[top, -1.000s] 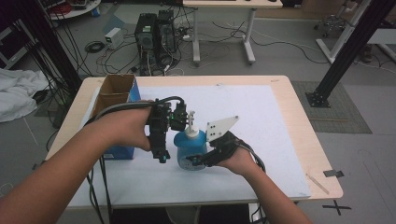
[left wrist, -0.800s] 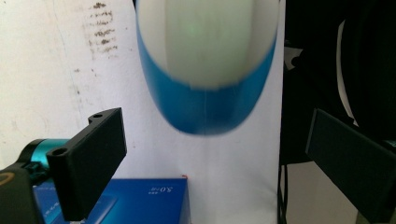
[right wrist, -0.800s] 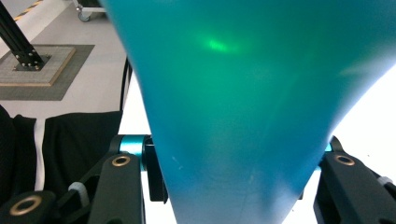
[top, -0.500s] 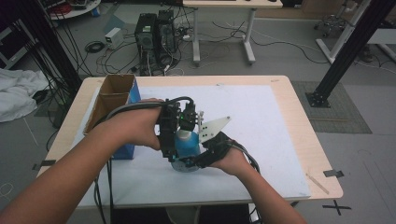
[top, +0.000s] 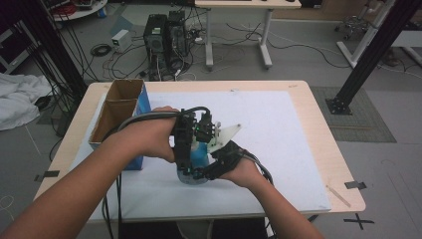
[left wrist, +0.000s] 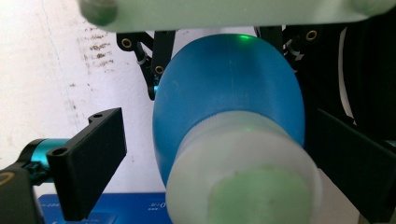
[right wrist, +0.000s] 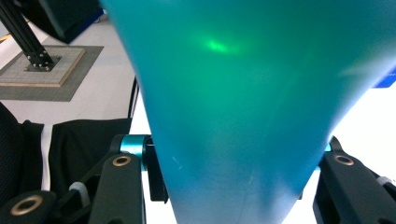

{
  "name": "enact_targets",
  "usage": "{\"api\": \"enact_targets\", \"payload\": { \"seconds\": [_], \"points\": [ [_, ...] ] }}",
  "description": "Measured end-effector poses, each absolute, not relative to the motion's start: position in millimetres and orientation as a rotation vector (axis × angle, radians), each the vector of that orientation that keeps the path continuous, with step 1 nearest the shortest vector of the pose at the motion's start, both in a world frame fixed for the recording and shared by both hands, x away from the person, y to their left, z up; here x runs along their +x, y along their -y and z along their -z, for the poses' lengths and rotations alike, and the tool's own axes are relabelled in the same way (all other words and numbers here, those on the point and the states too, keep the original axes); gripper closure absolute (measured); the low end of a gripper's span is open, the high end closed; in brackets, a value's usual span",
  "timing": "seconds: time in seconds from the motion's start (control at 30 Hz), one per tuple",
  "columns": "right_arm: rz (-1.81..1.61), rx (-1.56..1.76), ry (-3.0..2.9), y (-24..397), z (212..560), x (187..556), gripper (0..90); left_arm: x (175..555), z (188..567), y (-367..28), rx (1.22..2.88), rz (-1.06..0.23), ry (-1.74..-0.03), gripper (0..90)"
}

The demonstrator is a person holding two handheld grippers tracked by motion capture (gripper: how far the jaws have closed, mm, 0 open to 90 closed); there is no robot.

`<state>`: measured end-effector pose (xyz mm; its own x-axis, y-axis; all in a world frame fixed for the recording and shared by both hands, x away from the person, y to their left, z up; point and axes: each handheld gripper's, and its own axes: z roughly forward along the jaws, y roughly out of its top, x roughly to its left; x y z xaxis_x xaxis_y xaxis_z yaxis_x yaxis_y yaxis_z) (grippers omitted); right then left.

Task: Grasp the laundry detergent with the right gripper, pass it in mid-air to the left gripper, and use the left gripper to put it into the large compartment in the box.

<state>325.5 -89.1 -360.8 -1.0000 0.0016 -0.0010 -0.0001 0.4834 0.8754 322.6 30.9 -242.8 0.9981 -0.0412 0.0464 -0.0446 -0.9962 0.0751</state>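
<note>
Clearly the work centres on a blue bottle [top: 196, 159] standing near the front middle of the white-covered table [top: 278, 129], just right of an open cardboard box [top: 119, 112].

The right gripper [top: 211, 169] is clamped on the bottle's body — in the right gripper view the blue wall [right wrist: 233, 116] sits squarely between the two black jaws, which press on it from either side.

The left gripper [top: 186, 157] comes down from above, over the whitish cap [left wrist: 243, 172]. In the left gripper view its jaws stand apart, one well clear on the left and the other just beside the bottle's shoulder; whether that one touches, I cannot tell.

My judgement is that the bottle is smooth moulded plastic, light and fairly slick — a thin wall of this kind would probably give under a hard squeeze. The broad belly, where the right jaws already sit, looks the safest place to steady it. The cap is narrower and stiffer, so it seems the better hold for twisting or lifting, provided the jaws close square across it and not on the sloping shoulder, where they could slip.
</note>
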Motion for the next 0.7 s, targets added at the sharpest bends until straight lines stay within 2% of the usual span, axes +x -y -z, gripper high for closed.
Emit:
{"api": "enact_targets", "payload": {
  "seconds": [0.2,0.23,0.27,0.57,0.7],
  "points": [
    [-1.605,-0.010,-2.698,88.5,360.0,325.8,47.6,323.2,243.3,-30.6,3.070,-0.065,0.068,5.2],
    [-1.606,-0.010,-2.694,88.3,360.0,325.8,47.5,323.5,242.6,-30.8,3.068,-0.047,0.073,11.2],
    [-1.607,-0.007,-2.697,88.3,360.1,326.0,47.5,323.5,242.5,-30.7,3.066,-0.041,0.068,13.2],
    [-1.609,-0.012,-2.698,86.4,360.3,326.2,47.5,324.3,245.0,-31.7,3.079,-0.058,0.067,13.3],
    [-1.617,-0.009,-2.698,85.8,360.8,326.2,47.6,324.5,243.4,-31.9,3.073,-0.061,0.085,18.4]
  ]
}}
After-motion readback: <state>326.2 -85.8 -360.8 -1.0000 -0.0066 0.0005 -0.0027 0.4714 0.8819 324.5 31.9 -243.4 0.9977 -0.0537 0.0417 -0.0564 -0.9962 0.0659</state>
